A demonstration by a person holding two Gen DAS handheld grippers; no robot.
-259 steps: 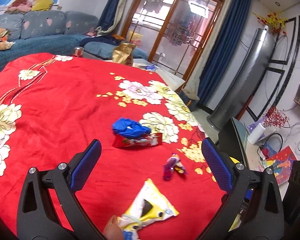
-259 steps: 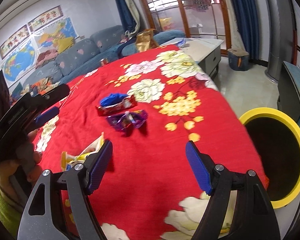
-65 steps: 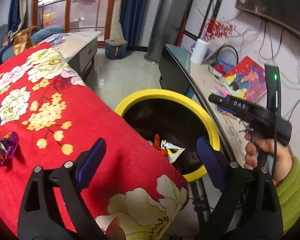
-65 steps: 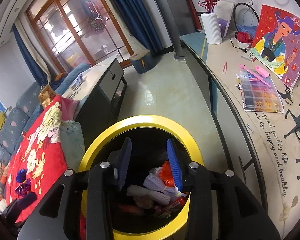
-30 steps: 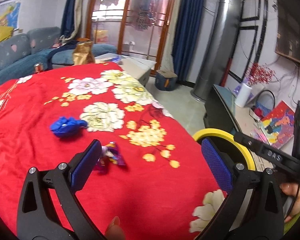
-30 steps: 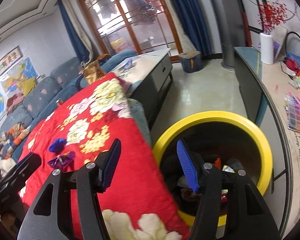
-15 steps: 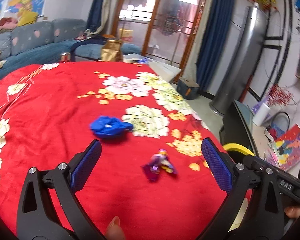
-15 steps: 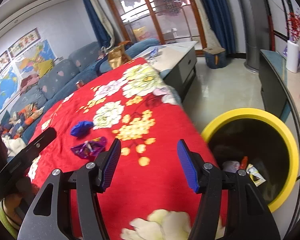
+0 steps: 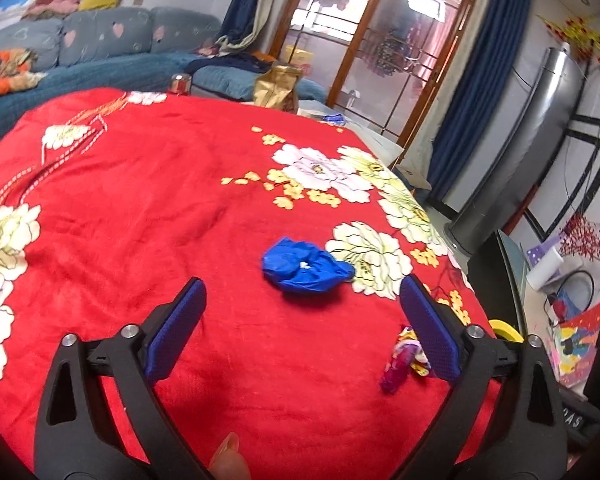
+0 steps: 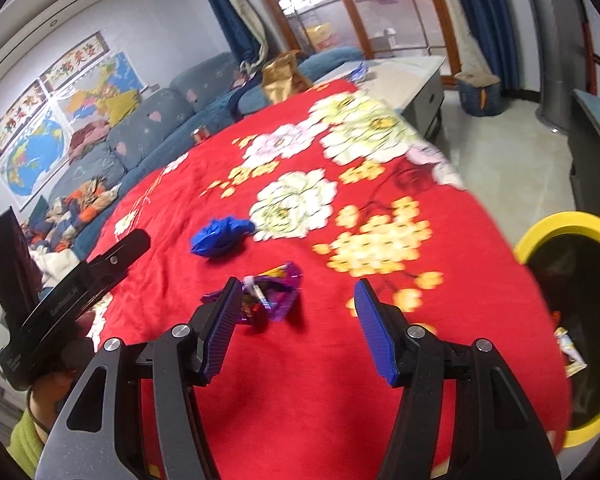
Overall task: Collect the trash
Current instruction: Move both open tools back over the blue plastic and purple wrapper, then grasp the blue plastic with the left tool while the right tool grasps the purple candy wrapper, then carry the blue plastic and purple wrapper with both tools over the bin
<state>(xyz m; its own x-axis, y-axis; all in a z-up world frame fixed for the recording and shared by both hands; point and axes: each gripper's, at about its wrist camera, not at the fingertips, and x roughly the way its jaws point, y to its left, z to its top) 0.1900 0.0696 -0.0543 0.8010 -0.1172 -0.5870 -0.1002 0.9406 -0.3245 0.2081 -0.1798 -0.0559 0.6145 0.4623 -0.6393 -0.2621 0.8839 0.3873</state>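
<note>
Right wrist view: right claw [image 10: 296, 320] spread, empty; purple wrapper [image 10: 272, 296] just ahead, beside its left finger; blue wad [image 10: 220, 236] farther; left claw [image 9: 300, 328] spread, facing blue wad

Grey-blue sofa [image 9: 100, 40] with heart pattern along far wall, clothes piled on it. World maps [image 10: 32, 148] and framed calligraphy strip [image 10: 52, 84] on pale wall above. Wood-framed glass doors [image 9: 380, 52] at back, daylight through them, dark blue curtains [image 9: 472, 92] either side. Glossy pale floor tiles [image 10: 512, 168]. Low grey coffee table [image 10: 412, 84] near doors. Tall silver tower unit [image 9: 516, 144] in corner.
</note>
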